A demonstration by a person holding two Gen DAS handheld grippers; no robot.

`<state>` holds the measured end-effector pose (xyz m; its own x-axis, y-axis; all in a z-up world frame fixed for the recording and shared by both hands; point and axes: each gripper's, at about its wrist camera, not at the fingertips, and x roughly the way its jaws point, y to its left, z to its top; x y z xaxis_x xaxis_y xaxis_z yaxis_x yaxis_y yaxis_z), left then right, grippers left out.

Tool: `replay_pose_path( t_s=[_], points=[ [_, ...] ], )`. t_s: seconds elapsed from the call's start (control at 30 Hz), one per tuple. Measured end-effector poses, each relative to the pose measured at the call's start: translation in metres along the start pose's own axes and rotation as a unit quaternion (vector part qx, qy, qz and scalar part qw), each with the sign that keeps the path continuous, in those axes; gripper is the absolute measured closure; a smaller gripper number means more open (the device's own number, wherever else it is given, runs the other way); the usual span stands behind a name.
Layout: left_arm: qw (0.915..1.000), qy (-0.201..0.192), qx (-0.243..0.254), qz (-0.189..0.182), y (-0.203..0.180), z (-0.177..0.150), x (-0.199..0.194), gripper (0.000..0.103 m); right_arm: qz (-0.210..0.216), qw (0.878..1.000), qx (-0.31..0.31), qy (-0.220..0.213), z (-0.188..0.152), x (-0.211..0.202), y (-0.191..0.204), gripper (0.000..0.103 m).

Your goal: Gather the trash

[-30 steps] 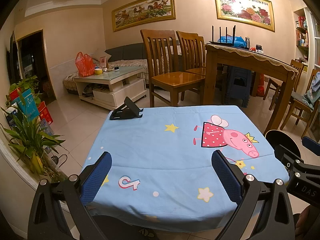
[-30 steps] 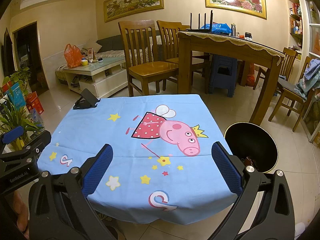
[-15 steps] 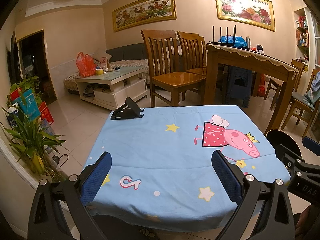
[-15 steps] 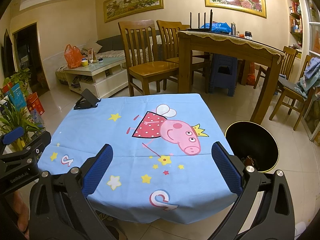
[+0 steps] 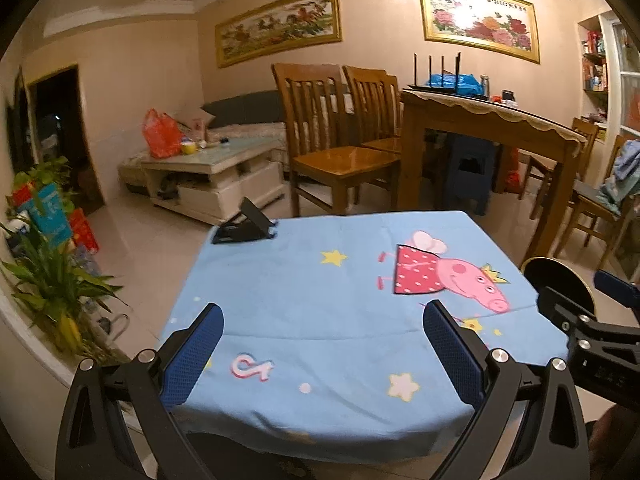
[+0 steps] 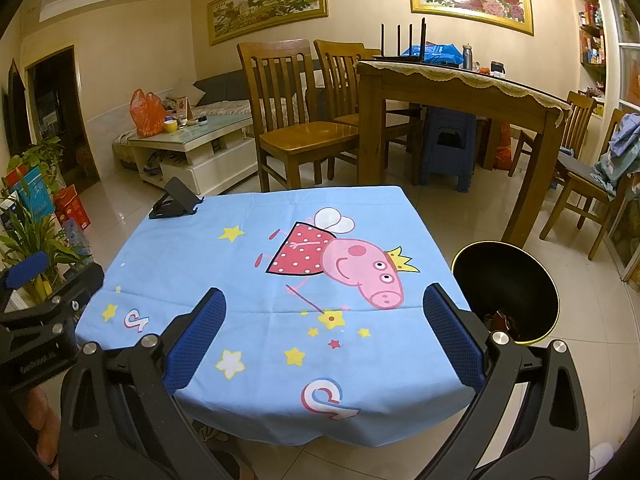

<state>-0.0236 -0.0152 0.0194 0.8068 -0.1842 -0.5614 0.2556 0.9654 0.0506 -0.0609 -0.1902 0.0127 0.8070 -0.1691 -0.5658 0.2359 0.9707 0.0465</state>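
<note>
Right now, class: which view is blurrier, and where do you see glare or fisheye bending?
Left wrist view: softer, slightly smeared; flower painting washed out by glare. Right wrist view: sharper; sheen on the wooden chair seat; dining table edge bows from fisheye.

My left hand-held gripper [image 5: 322, 350]: matte black angular frame, two fingers faced with blue textured pads [image 5: 192, 354], silver round screw heads at the finger pivots. My right hand-held gripper [image 6: 324, 334]: same build, same blue pads [image 6: 454, 338]. Faint pale lettering on both black bodies, too blurred to read.
</note>
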Motion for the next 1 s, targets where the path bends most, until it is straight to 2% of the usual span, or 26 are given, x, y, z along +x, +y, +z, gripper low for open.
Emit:
replay_pose_path(
  t_s=[0.37,0.5,0.7,1.0],
  points=[
    [0.9994,0.017,-0.029,0.001,0.009,-0.002,0.002,0.006,0.0,1.0,0.006,0.005,-0.009,-0.002,0.009,0.006],
    [0.9996,0.004,-0.02,0.02,0.005,-0.004,-0.001,0.006,0.0,1.0,0.007,0.005,-0.009,-0.002,0.007,0.006],
    [0.9997,0.011,0.002,0.021,-0.002,-0.004,0.002,0.006,-0.003,1.0,0.011,0.009,-0.01,-0.004,0.009,0.006],
    [0.9985,-0.002,0.017,0.052,-0.007,-0.004,0.0,0.006,-0.003,1.0,0.011,0.01,-0.011,-0.005,0.009,0.005]
  ],
)
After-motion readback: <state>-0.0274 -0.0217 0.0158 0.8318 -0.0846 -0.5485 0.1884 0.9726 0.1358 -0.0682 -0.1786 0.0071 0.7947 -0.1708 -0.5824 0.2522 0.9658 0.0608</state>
